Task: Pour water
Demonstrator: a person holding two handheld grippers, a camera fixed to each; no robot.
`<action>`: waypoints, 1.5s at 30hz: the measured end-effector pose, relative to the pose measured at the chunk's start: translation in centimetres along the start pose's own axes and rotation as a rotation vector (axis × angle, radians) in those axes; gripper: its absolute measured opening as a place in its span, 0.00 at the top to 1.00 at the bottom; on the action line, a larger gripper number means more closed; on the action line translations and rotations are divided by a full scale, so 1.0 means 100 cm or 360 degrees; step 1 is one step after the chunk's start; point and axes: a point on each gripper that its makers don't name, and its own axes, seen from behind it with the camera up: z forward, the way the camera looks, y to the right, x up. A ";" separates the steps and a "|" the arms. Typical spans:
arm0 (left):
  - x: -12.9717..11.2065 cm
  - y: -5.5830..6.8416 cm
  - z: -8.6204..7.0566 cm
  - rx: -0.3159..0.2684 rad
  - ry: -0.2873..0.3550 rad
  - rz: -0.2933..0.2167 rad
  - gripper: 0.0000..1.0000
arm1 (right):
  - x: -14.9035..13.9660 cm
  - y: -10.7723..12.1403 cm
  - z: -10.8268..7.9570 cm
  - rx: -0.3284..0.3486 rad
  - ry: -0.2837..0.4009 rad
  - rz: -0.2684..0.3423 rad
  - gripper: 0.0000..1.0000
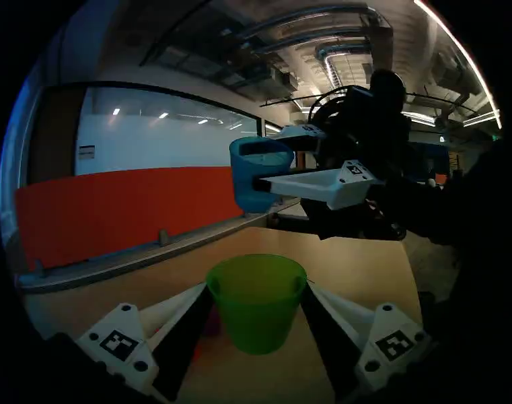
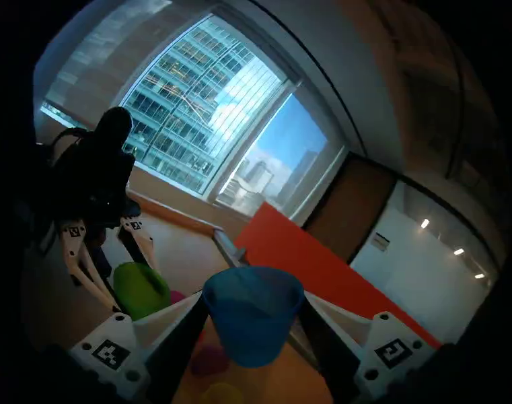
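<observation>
Over the wooden worktop (image 1: 363, 262): one cup in each claw.
Left claw (image 1: 257, 288) is clenched on the green cup (image 1: 257, 310), upright, a finger pressed to each side; whether it rests on the worktop cannot be told. Right claw (image 2: 254, 297) grasps the blue cup (image 2: 252, 316) likewise; the left gripper view shows it higher, beyond the green cup, apart.

Place: we take this for an office in a city.
Ceiling: we see bare ducts (image 1: 303, 34) and a strip light (image 1: 457, 54).
Walls: we see an orange partition (image 1: 121, 209) under a glass panel (image 1: 168, 141).
Outlook: our tall window (image 2: 208, 128) faces glass towers (image 2: 181, 81).
Furniture: we see a wooden table (image 1: 363, 262).
</observation>
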 end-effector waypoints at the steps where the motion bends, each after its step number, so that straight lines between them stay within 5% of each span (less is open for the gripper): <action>1: 0.000 0.001 0.000 -0.0001 0.0003 -0.0002 0.13 | 0.001 0.001 0.002 0.0000 0.0000 -0.0025 0.10; 34: 0.005 0.003 0.003 -0.0032 0.0037 -0.0010 0.13 | 0.039 0.027 0.035 -0.0039 0.0032 -0.0672 0.10; 45: 0.006 0.003 0.004 -0.0029 0.0039 -0.0014 0.14 | 0.045 0.038 0.040 -0.0071 0.0034 -0.0807 0.10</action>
